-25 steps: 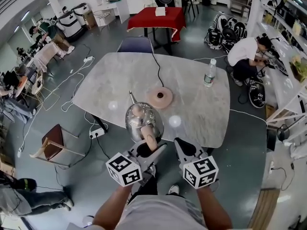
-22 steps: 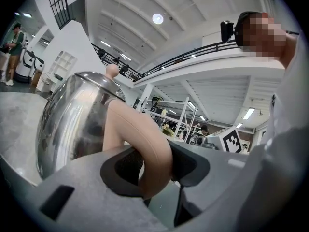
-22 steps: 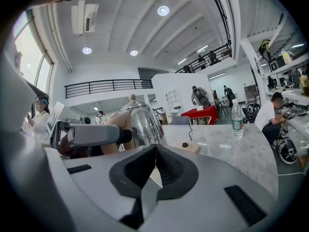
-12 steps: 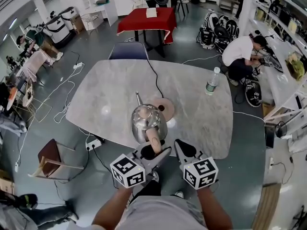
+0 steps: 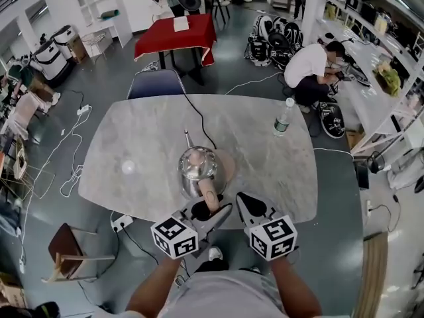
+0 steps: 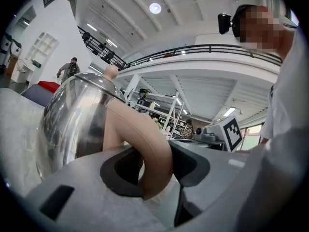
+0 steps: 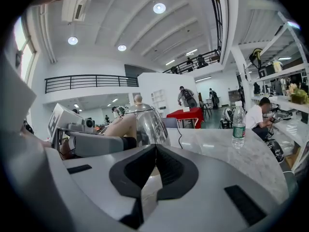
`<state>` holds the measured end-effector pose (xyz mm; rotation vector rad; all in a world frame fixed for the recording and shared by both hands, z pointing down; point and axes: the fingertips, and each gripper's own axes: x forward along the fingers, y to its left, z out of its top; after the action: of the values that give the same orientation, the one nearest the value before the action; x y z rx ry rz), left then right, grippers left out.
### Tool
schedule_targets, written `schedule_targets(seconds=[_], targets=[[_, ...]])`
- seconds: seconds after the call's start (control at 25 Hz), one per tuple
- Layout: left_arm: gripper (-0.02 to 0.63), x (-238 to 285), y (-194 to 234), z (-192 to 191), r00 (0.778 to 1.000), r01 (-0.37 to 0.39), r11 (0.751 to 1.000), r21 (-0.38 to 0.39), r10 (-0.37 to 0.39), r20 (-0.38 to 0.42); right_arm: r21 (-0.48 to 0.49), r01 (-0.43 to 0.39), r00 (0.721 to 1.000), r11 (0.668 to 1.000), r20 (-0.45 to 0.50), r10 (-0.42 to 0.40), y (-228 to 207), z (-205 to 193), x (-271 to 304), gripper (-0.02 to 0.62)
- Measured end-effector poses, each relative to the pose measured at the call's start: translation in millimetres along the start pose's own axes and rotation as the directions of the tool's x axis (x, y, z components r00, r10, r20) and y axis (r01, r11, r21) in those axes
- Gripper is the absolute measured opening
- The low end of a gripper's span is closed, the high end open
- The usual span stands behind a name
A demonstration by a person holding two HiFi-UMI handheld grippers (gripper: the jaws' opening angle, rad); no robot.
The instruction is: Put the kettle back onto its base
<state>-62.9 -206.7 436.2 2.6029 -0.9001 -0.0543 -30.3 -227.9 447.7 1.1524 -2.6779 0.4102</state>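
Observation:
A shiny steel kettle with a tan handle and tan lid knob hangs over the marble table. My left gripper is shut on the kettle's handle. The round tan base lies just right of and behind the kettle, half hidden by it, with a black cord running away. My right gripper is shut on nothing, near the table's front edge, right of the handle. In the right gripper view the kettle stands ahead on the left, and that gripper has its jaws together.
A plastic water bottle stands at the table's far right. A blue chair is pushed in at the far side. A red-covered table, cables on the floor, a crouching person and shelving surround the table.
The kettle, held in my left gripper, has moved right and further in, and now overlaps the base's left part. My right gripper has kept its place beside it.

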Motion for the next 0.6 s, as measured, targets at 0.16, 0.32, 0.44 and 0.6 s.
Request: schedule_targets(seconds=[0.16, 0.32, 0.44, 0.6], targets=[[0.158, 1, 16, -3, 0.998, 0.053, 0.999, 0.005, -0.053, -0.021, 0.007, 0.054, 0.999, 0.999, 0.002, -0.054, 0, 4, 11, 0.005], [0.158, 4, 27, -10, 0.994, 0.102, 0.995, 0.003, -0.102, -0.043, 0.01, 0.105, 0.994, 0.994, -0.009, -0.105, -2, 3, 14, 0.005], [0.16, 7, 35, -12, 0.991, 0.124, 0.992, -0.005, -0.124, -0.05, 0.005, 0.134, 0.991, 0.991, -0.019, -0.134, -4, 3, 15, 0.005], [0.16, 13, 44, -15, 0.988, 0.142, 0.99, -0.02, -0.143, -0.06, 0.012, 0.158, 0.987, 0.987, -0.028, -0.157, -9, 2, 19, 0.005]])
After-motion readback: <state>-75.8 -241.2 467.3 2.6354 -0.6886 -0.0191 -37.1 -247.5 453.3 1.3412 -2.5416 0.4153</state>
